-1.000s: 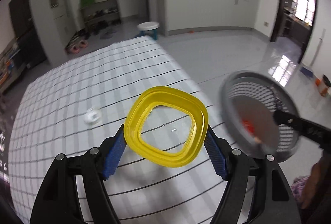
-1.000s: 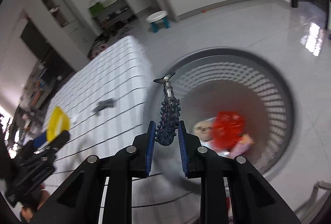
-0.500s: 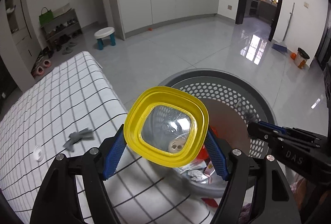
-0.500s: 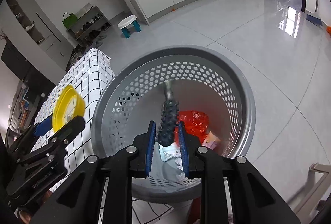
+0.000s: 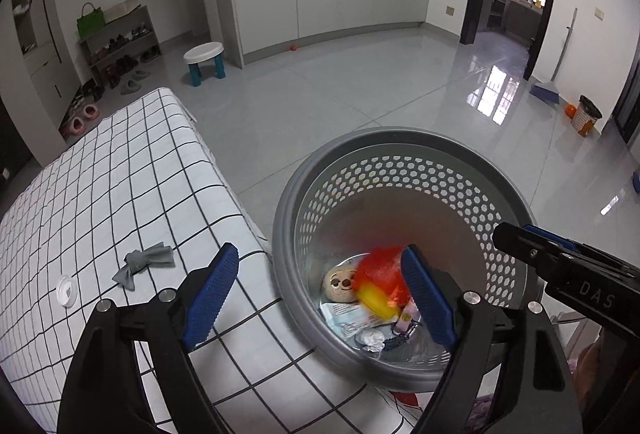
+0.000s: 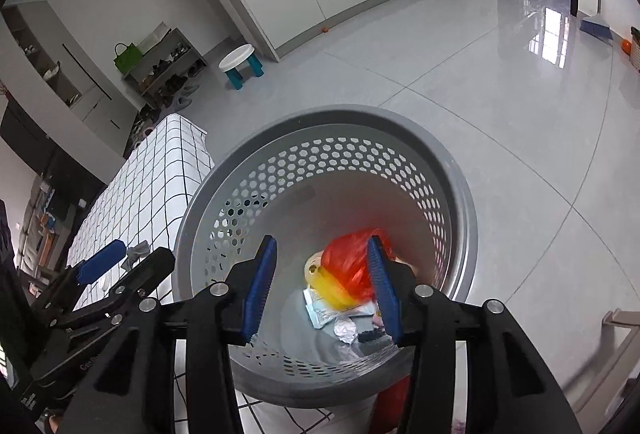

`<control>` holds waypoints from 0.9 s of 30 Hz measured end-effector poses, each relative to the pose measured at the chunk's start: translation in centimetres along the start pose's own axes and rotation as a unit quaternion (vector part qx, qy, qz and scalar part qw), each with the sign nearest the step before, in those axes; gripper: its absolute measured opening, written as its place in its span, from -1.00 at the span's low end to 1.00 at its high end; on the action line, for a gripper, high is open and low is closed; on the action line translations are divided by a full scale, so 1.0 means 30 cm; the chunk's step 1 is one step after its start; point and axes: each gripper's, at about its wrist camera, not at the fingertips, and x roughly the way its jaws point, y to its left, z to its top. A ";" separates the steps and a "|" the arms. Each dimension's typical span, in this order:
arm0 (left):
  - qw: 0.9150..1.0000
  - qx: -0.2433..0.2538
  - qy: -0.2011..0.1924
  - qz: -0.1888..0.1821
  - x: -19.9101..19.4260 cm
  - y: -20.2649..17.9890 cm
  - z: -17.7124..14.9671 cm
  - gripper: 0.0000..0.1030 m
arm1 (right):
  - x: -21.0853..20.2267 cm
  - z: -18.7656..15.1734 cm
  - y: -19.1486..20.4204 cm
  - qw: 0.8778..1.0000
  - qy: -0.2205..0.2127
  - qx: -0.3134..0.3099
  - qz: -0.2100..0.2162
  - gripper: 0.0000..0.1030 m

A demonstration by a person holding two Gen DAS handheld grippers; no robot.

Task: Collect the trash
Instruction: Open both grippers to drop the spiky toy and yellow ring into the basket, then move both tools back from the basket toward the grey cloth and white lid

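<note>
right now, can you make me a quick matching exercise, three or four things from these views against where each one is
Things:
1. grey cloth scrap
2. red plastic bag
3. white stool
4. clear round lid

Places:
A. on the floor by the cabinets
B. inside the grey basket
C. on the checked tablecloth, nearest its left edge
D. on the checked tablecloth, nearer the basket

Pairs: 1-D, 2-B, 3-A, 4-C

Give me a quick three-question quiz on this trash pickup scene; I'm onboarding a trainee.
1. True or false: the left gripper holds something between its jaws.
2. Where is the yellow lid? A) on the checked cloth B) in the grey basket C) on the floor
3. Name one item left on the checked cloth.

Key: 1 false; 2 B; 3 the grey scrap or the small clear cap.
</note>
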 end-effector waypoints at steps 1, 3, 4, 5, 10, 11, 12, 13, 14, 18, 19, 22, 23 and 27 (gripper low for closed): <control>1.000 -0.001 0.000 0.002 -0.003 -0.001 -0.002 0.59 | -0.002 0.000 0.001 1.000 0.000 -0.001 0.000 -0.12; 1.000 -0.002 0.000 0.008 -0.009 0.000 -0.001 0.59 | -0.004 -0.002 0.002 1.000 0.000 -0.002 0.001 -0.12; 1.000 -0.003 -0.001 0.010 -0.013 0.002 -0.002 0.60 | -0.006 -0.002 0.002 1.000 0.000 -0.002 0.001 -0.12; 1.000 -0.004 -0.001 0.012 -0.017 0.004 -0.006 0.60 | -0.005 0.001 0.002 1.000 0.000 -0.002 0.001 -0.12; 1.000 -0.012 -0.002 0.021 -0.040 0.022 -0.031 0.60 | -0.007 0.004 0.018 1.000 0.001 -0.007 0.005 -0.10; 1.000 -0.014 -0.002 0.023 -0.046 0.028 -0.036 0.60 | -0.006 0.004 0.023 1.000 0.001 -0.009 0.005 -0.10; 1.000 -0.016 -0.002 0.025 -0.052 0.033 -0.041 0.60 | -0.005 0.003 0.029 1.000 0.002 -0.012 0.006 -0.10; 1.000 -0.017 -0.002 0.026 -0.057 0.036 -0.043 0.60 | -0.005 0.003 0.036 1.000 0.002 -0.014 0.008 -0.10; 0.999 -0.019 -0.003 0.028 -0.065 0.042 -0.048 0.60 | -0.006 0.003 0.042 1.000 0.002 -0.017 0.009 -0.09; 0.999 -0.027 -0.008 0.037 -0.098 0.062 -0.064 0.65 | -0.007 -0.007 0.059 1.000 0.000 -0.028 0.010 -0.06; 0.999 -0.030 -0.010 0.040 -0.107 0.070 -0.070 0.66 | -0.008 -0.009 0.065 0.999 -0.001 -0.031 0.010 -0.05; 0.998 -0.041 -0.014 0.050 -0.132 0.101 -0.085 0.66 | -0.009 -0.020 0.093 0.999 -0.002 -0.044 0.009 0.04; 0.998 -0.045 -0.014 0.053 -0.141 0.113 -0.091 0.66 | -0.010 -0.025 0.108 0.999 -0.004 -0.051 0.010 0.07; 0.996 -0.057 -0.021 0.063 -0.180 0.169 -0.117 0.71 | -0.011 -0.038 0.168 0.997 -0.008 -0.072 0.018 0.21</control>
